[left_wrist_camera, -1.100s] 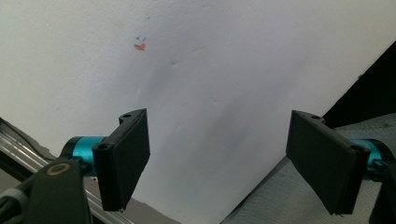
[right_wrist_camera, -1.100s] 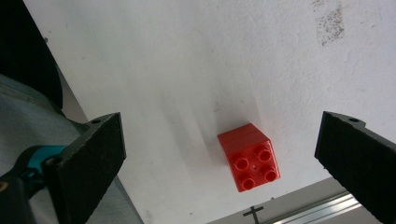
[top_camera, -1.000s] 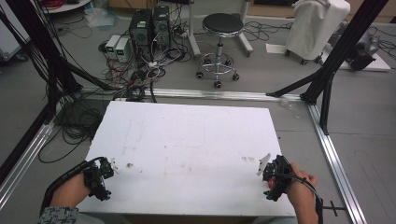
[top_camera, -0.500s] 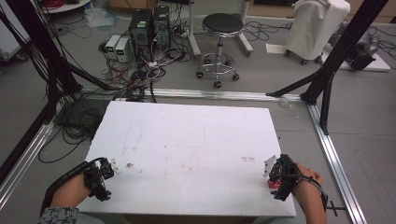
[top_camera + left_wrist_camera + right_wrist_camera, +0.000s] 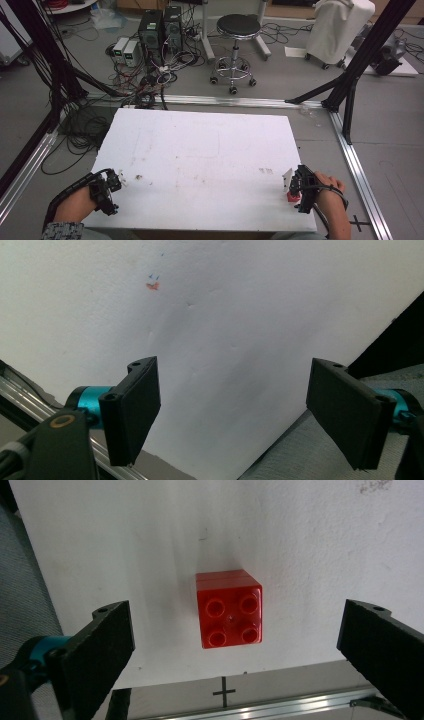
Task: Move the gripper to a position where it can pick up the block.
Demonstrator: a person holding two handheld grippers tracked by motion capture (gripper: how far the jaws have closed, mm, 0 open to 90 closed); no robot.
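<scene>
Right hand-held gripper point(image 5: 235, 645) hangs over a red brick point(image 5: 229, 609), jaws spread wide, nothing between them but the brick below, untouched. Brick sits on the white tabletop point(image 5: 200, 150) near its right front edge, studs up; in the high view it shows red just under the gripper point(image 5: 295, 186). Left hand-held gripper point(image 5: 235, 412) is released too, empty, at the left front corner, well apart.

Judgement: brick looks like hard moulded plastic, light, stiff, smooth-sided and somewhat slick. Best hold is across two opposite flat side walls, squarely, below the studs.

Left gripper point(image 5: 232, 410), right gripper point(image 5: 235, 655): jaws apart.
</scene>
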